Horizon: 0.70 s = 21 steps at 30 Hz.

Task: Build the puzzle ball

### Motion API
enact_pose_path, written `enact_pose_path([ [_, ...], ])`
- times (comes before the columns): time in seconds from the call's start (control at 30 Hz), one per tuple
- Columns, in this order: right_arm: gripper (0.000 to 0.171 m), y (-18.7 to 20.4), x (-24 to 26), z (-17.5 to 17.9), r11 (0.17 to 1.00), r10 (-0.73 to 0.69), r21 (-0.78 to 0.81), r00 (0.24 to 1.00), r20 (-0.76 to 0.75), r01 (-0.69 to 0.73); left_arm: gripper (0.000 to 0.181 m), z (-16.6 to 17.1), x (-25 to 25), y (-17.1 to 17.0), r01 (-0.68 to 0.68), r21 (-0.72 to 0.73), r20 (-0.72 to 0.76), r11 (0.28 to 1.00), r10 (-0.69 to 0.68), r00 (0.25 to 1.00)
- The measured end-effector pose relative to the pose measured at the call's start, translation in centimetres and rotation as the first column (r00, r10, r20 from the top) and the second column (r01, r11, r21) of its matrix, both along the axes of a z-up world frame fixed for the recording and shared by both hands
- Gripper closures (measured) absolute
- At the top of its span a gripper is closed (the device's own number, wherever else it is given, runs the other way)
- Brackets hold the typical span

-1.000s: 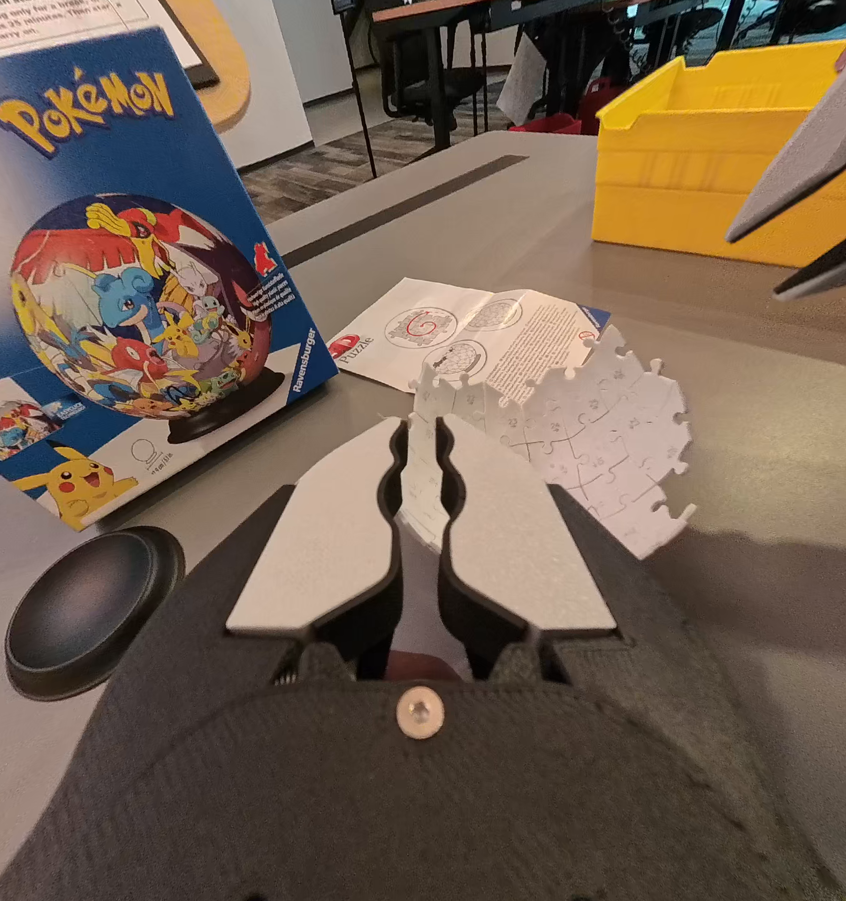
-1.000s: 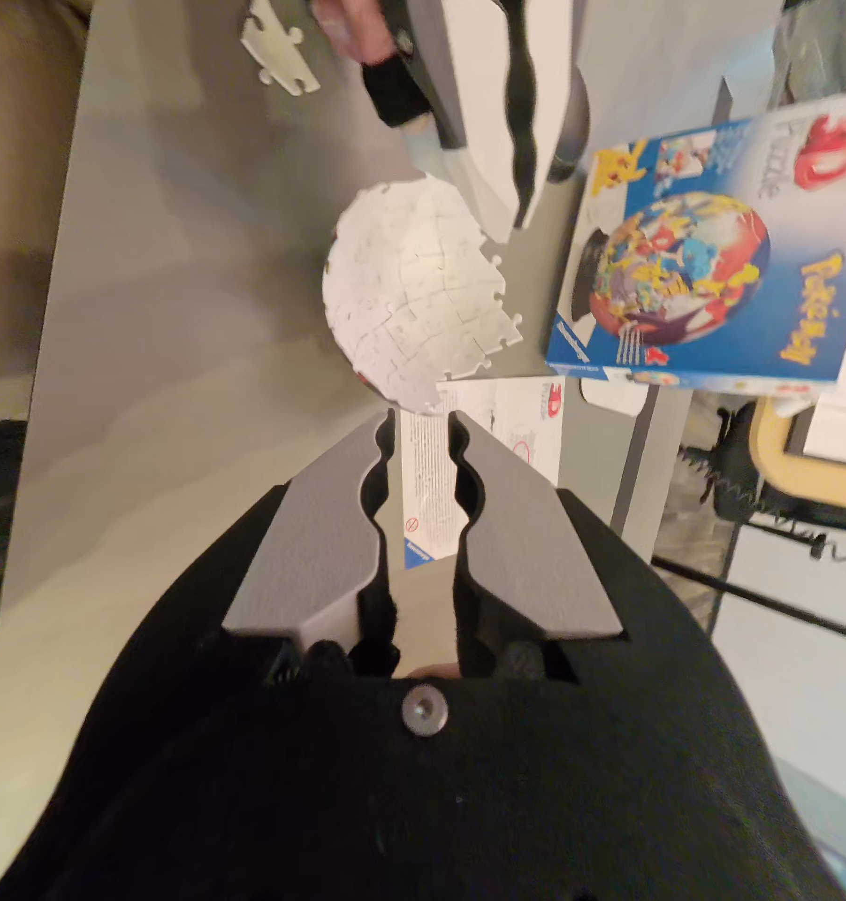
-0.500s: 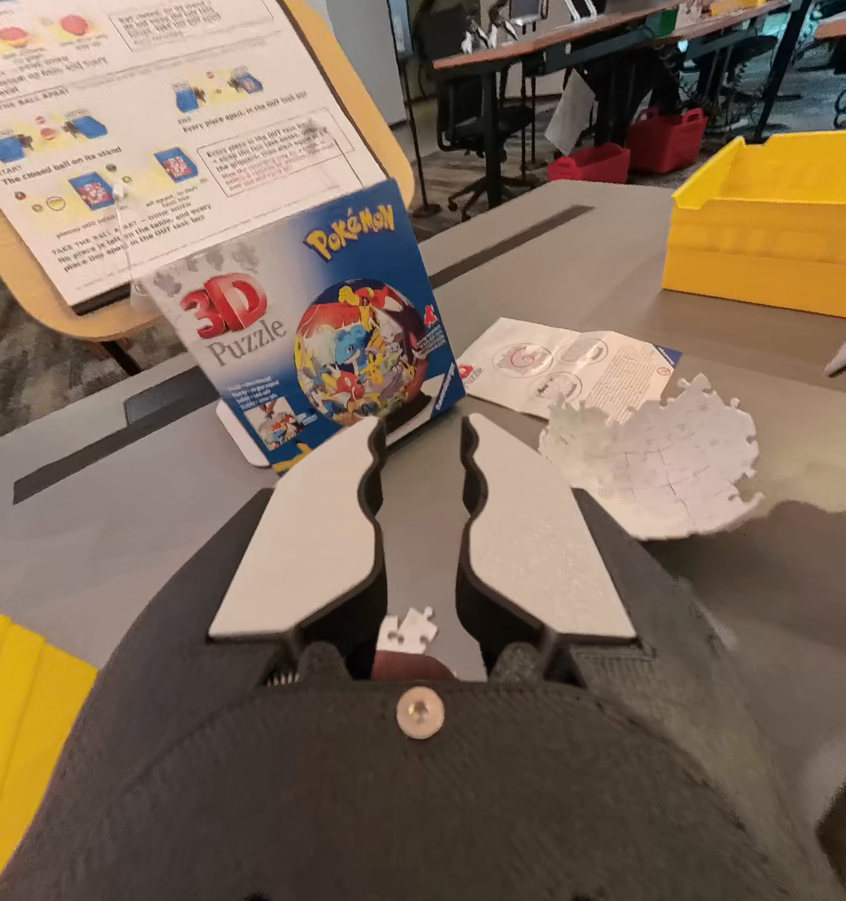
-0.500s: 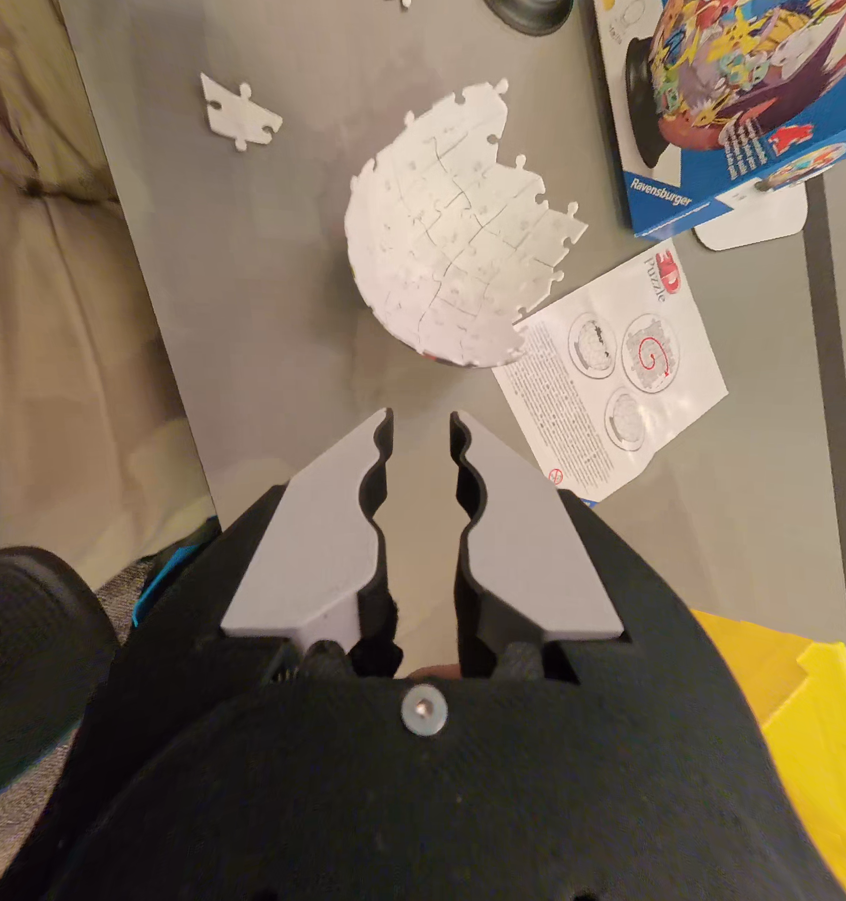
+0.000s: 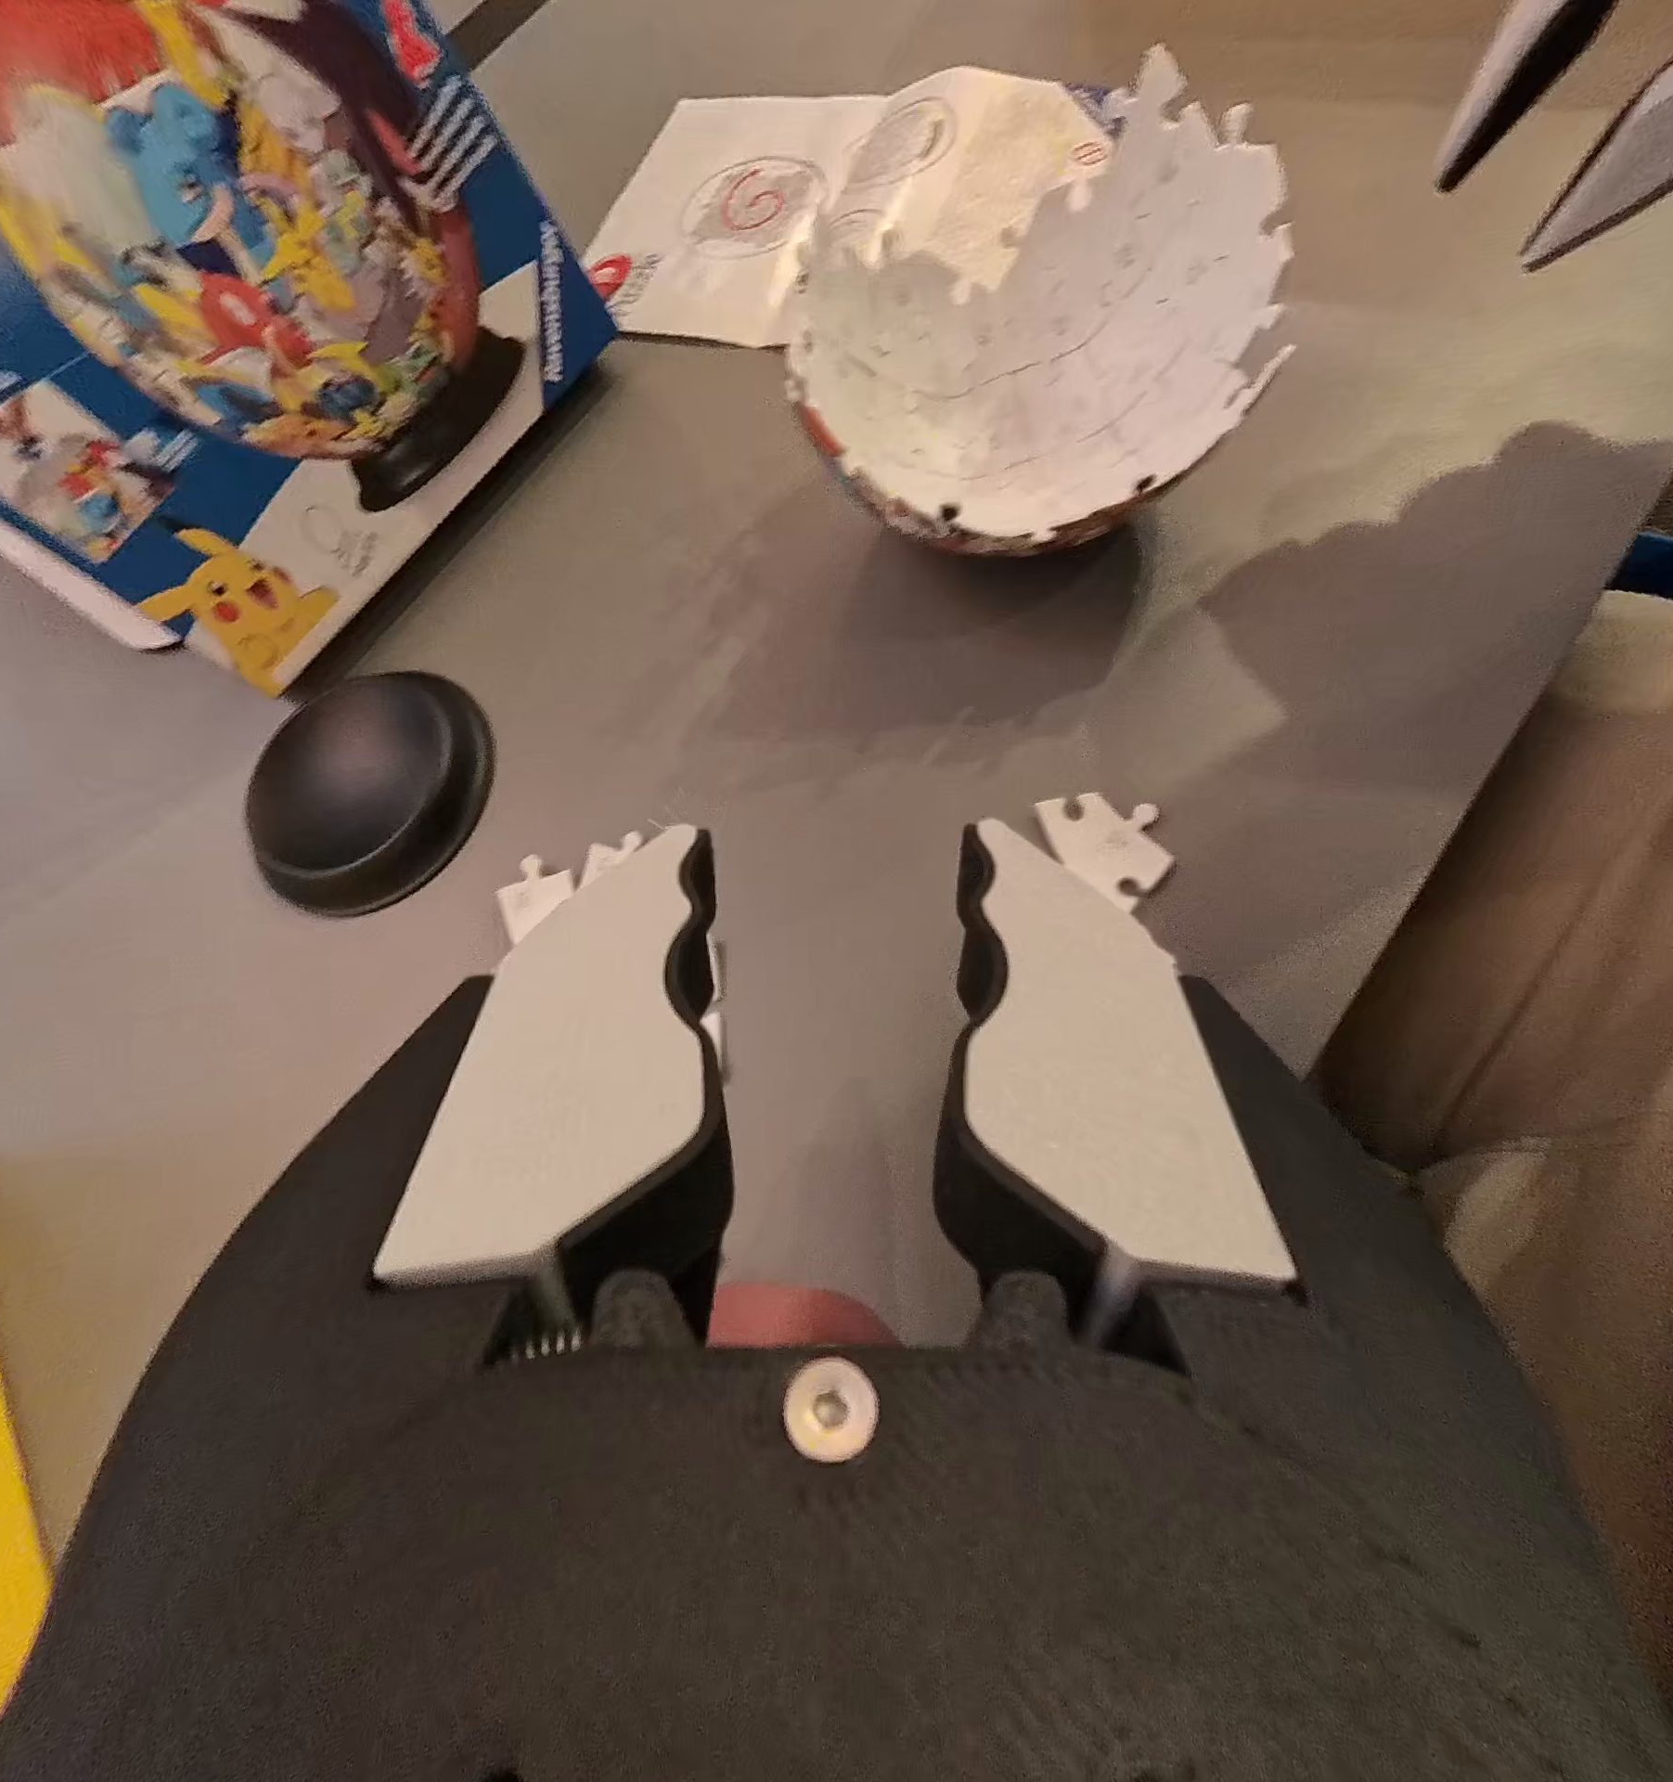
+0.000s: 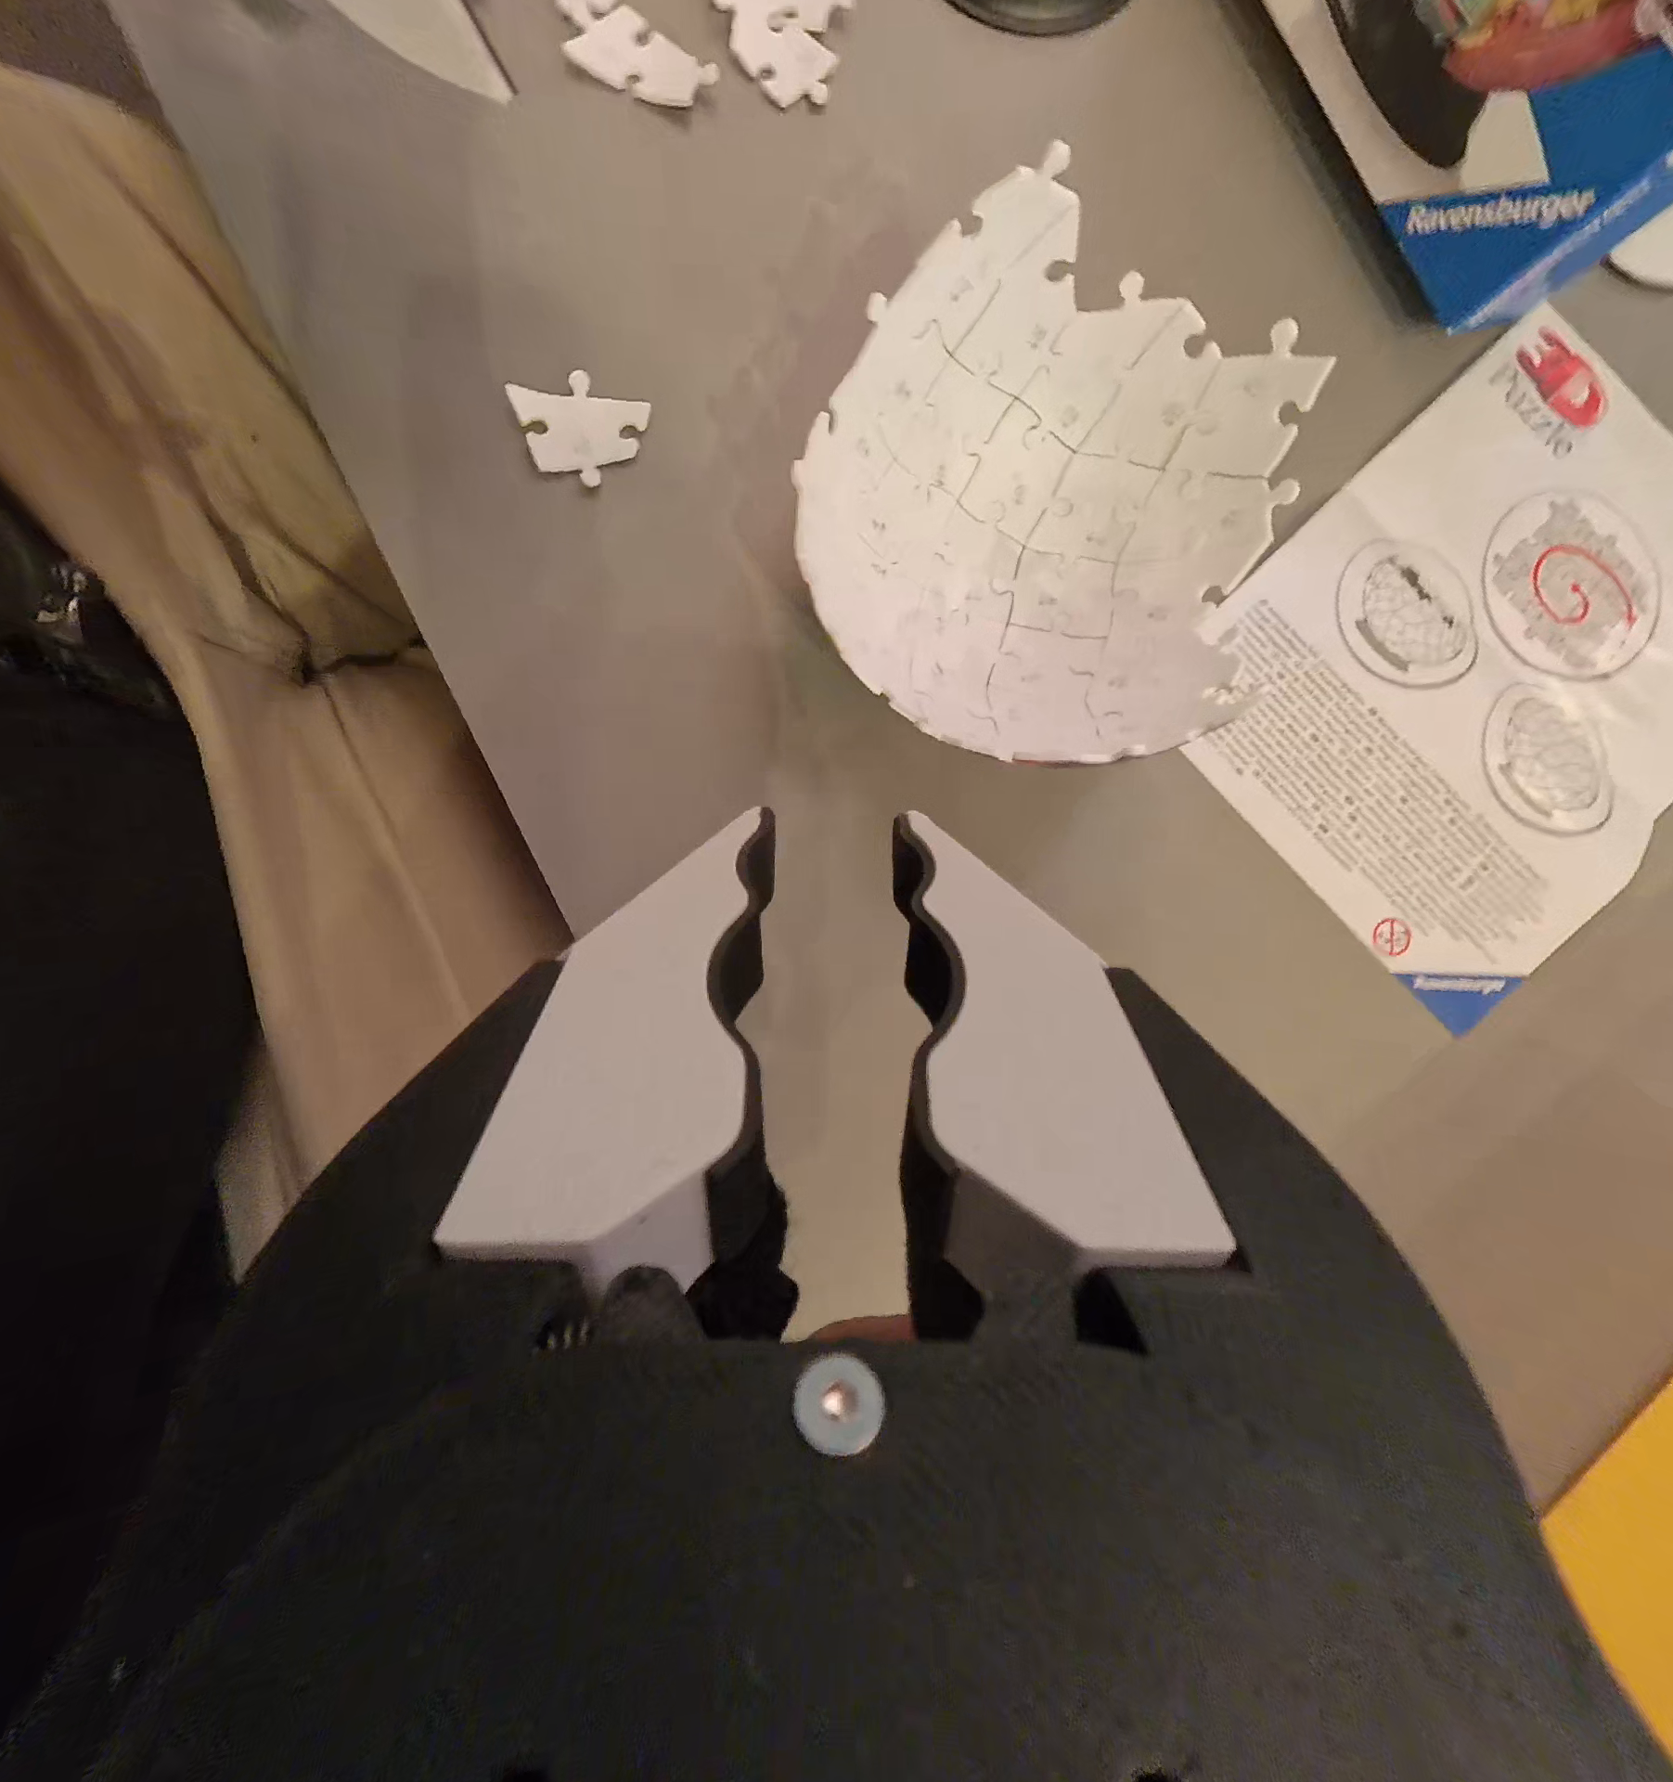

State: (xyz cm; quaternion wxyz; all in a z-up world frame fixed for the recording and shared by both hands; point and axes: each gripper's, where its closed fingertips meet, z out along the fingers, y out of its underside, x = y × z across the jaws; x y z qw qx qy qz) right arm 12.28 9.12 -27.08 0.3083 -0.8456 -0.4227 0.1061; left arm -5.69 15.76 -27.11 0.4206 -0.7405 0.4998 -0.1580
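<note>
Left tongs (image 5: pixel 837 858): held apart, empty
Right tongs (image 6: pixel 832 820): slightly parted, empty
Loose piece (image 5: pixel 1102 849): just beside left tongs, nearer them

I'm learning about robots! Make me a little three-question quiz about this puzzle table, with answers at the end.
1. True or false: the left gripper is holding a puzzle piece.
2. Which way does the half-built puzzle ball show its white inside? A) up, like a bowl B) down, like a dome
3. Fill in: the round black stand sits on the table beside the puzzle ____.

Key
1. False: its jaws are open with nothing between them.
2. A
3. box
</note>
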Motion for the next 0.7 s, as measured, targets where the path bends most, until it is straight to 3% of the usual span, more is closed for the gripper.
enact_pose_path([
  [0.27, 0.147, 0.6, 0.2, -2.1, 0.987, -0.142, -0.085, 0.989, -0.033, 0.139, 0.134, -0.6, -3.0, 2.0, -0.077, -0.010, 0.002, 0.997, 0.077, 0.997],
  [0.47, 0.148, 0.0, -1.1, -3.3, 0.987, -0.106, -0.126, 0.991, -0.084, 0.095, 0.129, 0.1, -5.8, 3.4, -0.126, -0.060, 0.035, 0.990, 0.128, 0.991],
  [0.7, 0.147, 1.1, -1.8, -3.1, 0.988, -0.135, -0.095, 0.980, -0.147, 0.122, 0.126, -1.0, -10.2, 3.1, -0.149, -0.071, -0.126, 0.986, 0.140, 0.982],
])
